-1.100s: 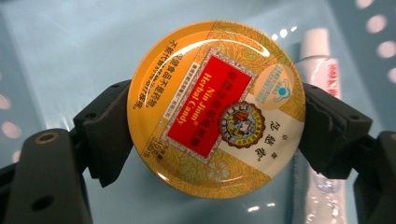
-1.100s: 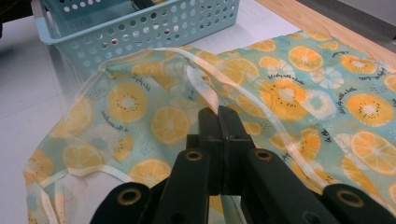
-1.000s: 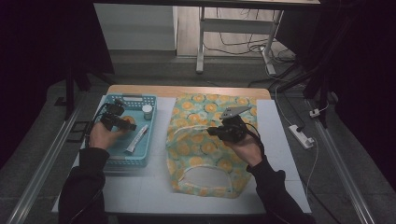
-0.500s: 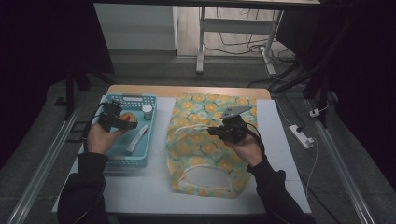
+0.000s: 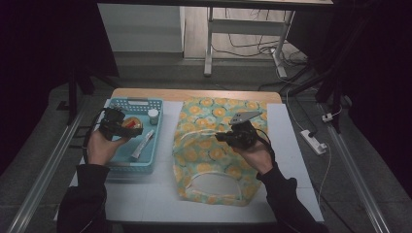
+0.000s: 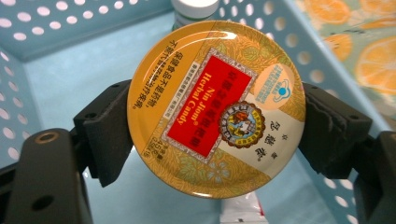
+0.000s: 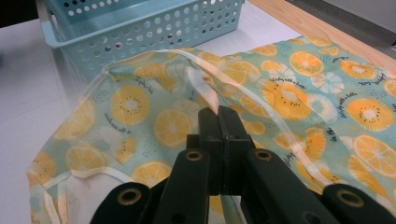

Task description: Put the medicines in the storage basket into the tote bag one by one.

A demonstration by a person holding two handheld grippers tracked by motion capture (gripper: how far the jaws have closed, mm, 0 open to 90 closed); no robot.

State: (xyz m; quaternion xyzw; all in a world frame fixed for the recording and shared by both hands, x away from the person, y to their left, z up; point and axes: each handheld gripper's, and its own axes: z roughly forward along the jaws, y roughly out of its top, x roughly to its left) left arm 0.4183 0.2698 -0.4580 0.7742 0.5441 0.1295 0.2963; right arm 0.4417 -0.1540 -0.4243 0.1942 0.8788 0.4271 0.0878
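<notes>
Transfer is at an early stage — the left tongs (image 6: 205, 121) grip a round herbal candy tin (image 6: 215, 109) by its rim, held above the blue perforated basket (image 5: 145, 105). The right tongs (image 7: 219, 122) are clenched on the orange-print bag's (image 5: 214, 145) edging, on the counter (image 5: 145, 199). Bagging remains. In the basket — a white-capped bottle (image 5: 153, 115) and a tube (image 5: 142, 145).

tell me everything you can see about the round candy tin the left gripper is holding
The candy tin is a flat round tin with a glossy golden-yellow lid. It carries a red panel reading Herbal Candy, Chinese lettering, leaf patterns and a small round emblem. It looks like printed metal, and the lid is on. The left gripper clamps it by its rim, one black pad on each side. It hangs lid-up above the blue perforated basket, near a white-capped bottle and a white tube.
</notes>
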